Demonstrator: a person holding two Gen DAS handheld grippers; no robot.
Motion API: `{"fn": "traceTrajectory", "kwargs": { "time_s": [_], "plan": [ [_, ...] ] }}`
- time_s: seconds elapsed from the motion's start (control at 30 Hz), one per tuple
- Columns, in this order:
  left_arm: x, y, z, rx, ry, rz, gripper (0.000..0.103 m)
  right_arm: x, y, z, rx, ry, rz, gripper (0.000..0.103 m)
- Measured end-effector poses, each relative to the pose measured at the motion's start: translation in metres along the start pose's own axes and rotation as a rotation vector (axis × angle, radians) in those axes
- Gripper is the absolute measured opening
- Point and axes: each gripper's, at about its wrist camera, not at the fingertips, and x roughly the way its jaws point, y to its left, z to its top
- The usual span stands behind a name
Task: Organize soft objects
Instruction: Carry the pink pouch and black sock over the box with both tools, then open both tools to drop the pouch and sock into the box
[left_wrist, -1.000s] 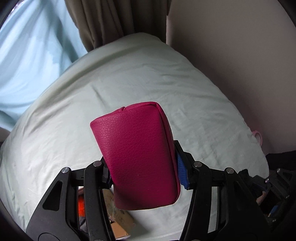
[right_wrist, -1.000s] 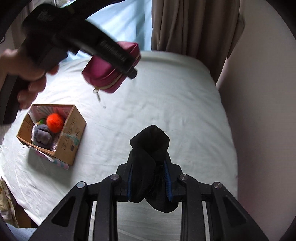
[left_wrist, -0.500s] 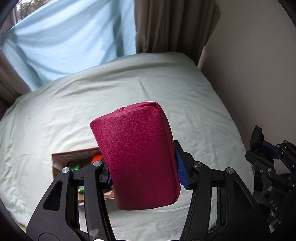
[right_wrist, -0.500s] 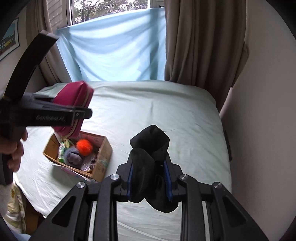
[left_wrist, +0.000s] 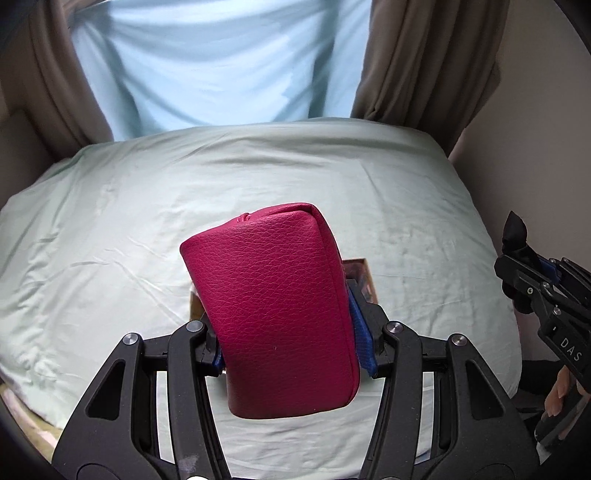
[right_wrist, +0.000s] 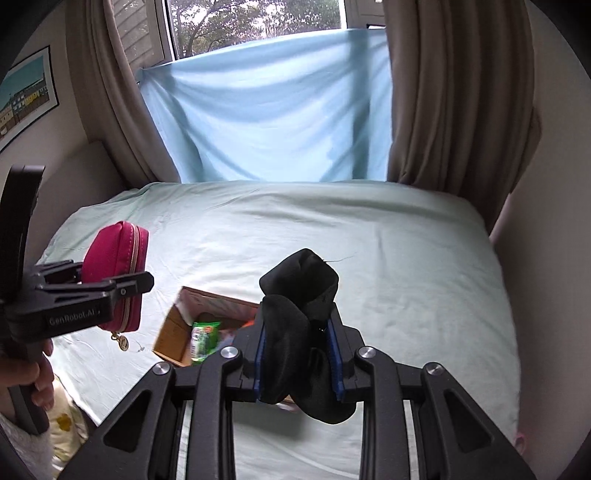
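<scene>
Plainly, "GenRobot.AI" on left gripper (right_wrist: 110, 291), jaws clamping pink pouch (left_wrist: 280, 314); right gripper (right_wrist: 299, 358) jaws pinching black sock (right_wrist: 299, 295).

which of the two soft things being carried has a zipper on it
The pink pouch in the left gripper: a zipper runs along its edge with a pull dangling below. The black sock in the right gripper has none.

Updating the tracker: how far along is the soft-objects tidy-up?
Done: the box on the bed already holds a green packet. In hand: left gripper clamps the pink pouch, right gripper the black cloth. Left: both are above the bed, not boxed.
</scene>
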Motion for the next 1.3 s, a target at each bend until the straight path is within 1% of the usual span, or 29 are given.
{"fn": "traceTrajectory", "kwargs": {
  "time_s": [0.13, 0.23, 0.33, 0.43, 0.6, 0.7, 0.9, 1.0, 1.03, 1.07, 1.1, 1.13, 1.17, 1.2, 1.23, 1.27, 1.3],
  "plan": [
    [0.016, 0.045, -0.007, -0.013, 0.04, -0.003, 0.049, 0.032, 0.031, 0.006, 0.062, 0.05, 0.023, 0.025],
    [0.037, 0.075, -0.014, -0.016, 0.076, -0.009, 0.049, 0.061, 0.047, 0.006, 0.112, 0.091, 0.025, 0.025],
    [0.072, 0.097, -0.017, -0.015, 0.133, -0.01, 0.049, 0.091, 0.054, 0.006, 0.159, 0.135, 0.013, 0.025],
    [0.102, 0.111, -0.026, -0.005, 0.185, -0.016, 0.049, 0.121, 0.055, 0.0, 0.201, 0.188, -0.002, 0.025],
    [0.157, 0.12, -0.033, 0.006, 0.255, -0.031, 0.049, 0.172, 0.041, -0.012, 0.253, 0.29, -0.024, 0.025],
    [0.188, 0.118, -0.034, -0.003, 0.292, -0.043, 0.049, 0.201, 0.032, -0.02, 0.27, 0.348, -0.026, 0.025],
    [0.241, 0.102, -0.029, 0.007, 0.346, -0.052, 0.049, 0.251, 0.022, -0.04, 0.301, 0.458, -0.015, 0.025],
    [0.261, 0.093, -0.028, 0.031, 0.396, -0.025, 0.049, 0.264, 0.017, -0.046, 0.328, 0.49, -0.007, 0.025],
    [0.266, 0.092, -0.029, 0.028, 0.409, -0.031, 0.051, 0.266, 0.016, -0.047, 0.34, 0.495, 0.005, 0.025],
    [0.269, 0.092, -0.028, 0.019, 0.423, -0.046, 0.057, 0.269, 0.014, -0.048, 0.355, 0.501, 0.019, 0.025],
    [0.27, 0.092, -0.028, 0.012, 0.435, -0.057, 0.066, 0.271, 0.012, -0.049, 0.368, 0.508, 0.027, 0.033],
    [0.271, 0.09, -0.028, 0.011, 0.444, -0.068, 0.087, 0.272, 0.01, -0.049, 0.375, 0.512, 0.029, 0.042],
    [0.27, 0.089, -0.027, 0.018, 0.447, -0.073, 0.102, 0.273, 0.008, -0.049, 0.382, 0.508, 0.026, 0.065],
    [0.267, 0.087, -0.027, 0.03, 0.44, -0.071, 0.103, 0.271, 0.006, -0.048, 0.39, 0.496, 0.023, 0.088],
    [0.263, 0.086, -0.027, 0.044, 0.429, -0.072, 0.103, 0.269, 0.004, -0.046, 0.398, 0.483, 0.023, 0.095],
    [0.26, 0.085, -0.027, 0.056, 0.422, -0.068, 0.103, 0.267, 0.002, -0.045, 0.406, 0.472, 0.022, 0.099],
    [0.258, 0.085, -0.028, 0.061, 0.424, -0.061, 0.103, 0.266, 0.0, -0.044, 0.412, 0.47, 0.017, 0.099]
  ]
}}
